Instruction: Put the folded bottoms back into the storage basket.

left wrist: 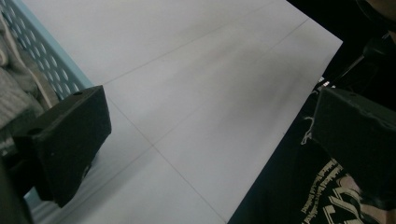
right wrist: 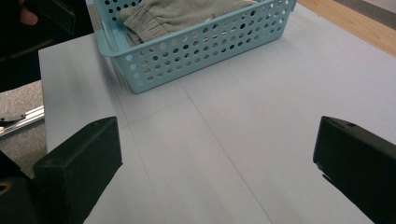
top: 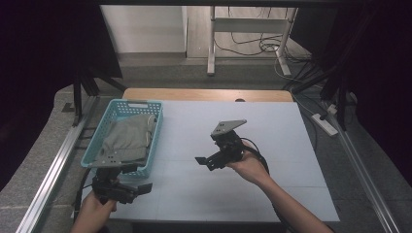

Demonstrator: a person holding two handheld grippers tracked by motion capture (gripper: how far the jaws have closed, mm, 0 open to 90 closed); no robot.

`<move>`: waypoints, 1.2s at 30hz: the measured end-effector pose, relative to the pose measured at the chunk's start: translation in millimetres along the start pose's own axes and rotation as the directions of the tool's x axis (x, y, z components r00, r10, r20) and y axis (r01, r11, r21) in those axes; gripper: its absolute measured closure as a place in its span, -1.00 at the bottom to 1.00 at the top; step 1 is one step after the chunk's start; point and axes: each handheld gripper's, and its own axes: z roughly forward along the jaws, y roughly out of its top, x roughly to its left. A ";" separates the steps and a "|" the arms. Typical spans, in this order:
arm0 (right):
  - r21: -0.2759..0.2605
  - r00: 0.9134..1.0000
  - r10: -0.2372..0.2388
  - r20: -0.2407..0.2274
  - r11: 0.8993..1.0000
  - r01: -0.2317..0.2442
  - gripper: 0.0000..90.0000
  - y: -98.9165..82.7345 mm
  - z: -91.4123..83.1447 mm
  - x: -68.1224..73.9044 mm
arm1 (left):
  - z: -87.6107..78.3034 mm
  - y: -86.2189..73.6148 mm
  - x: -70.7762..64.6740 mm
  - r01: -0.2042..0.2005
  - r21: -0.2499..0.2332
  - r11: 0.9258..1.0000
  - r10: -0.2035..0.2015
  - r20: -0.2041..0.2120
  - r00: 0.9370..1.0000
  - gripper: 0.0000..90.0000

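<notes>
A light blue perforated basket stands on the left of the white table top, with a grey cloth bunched inside. My left gripper hovers at the basket's near end, over the table's front left. In the left gripper view, the left gripper is open with nothing between its jaws, and the basket and cloth are at the left. My right gripper is held mid-table, pointing left toward the basket. In the right gripper view, the right gripper is open and empty, facing the basket and cloth.
A wooden strip runs along the table's far edge. An aluminium rail lies along the left side. A power strip and cables sit on the floor at the right. White desk legs stand behind.
</notes>
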 end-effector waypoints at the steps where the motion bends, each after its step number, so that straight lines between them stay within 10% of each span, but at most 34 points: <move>1: 0.001 1.000 -0.002 0.000 1.000 0.002 -0.97 -0.8 -0.4 -0.1 | -0.9 -2.0 -0.7 0.003 -0.003 1.000 -0.003 0.000 1.000 -1.00; 19: 0.008 1.000 -0.003 0.006 1.000 0.003 -0.97 -11.7 -4.9 6.1 | -20.3 -43.3 0.8 0.053 -0.023 0.998 -0.054 -0.087 0.995 -1.00; 36: -0.006 1.000 0.001 0.008 1.000 -0.001 -0.98 -22.3 -21.8 14.1 | -19.1 -43.9 -3.4 0.022 0.014 1.000 -0.020 -0.122 0.992 -1.00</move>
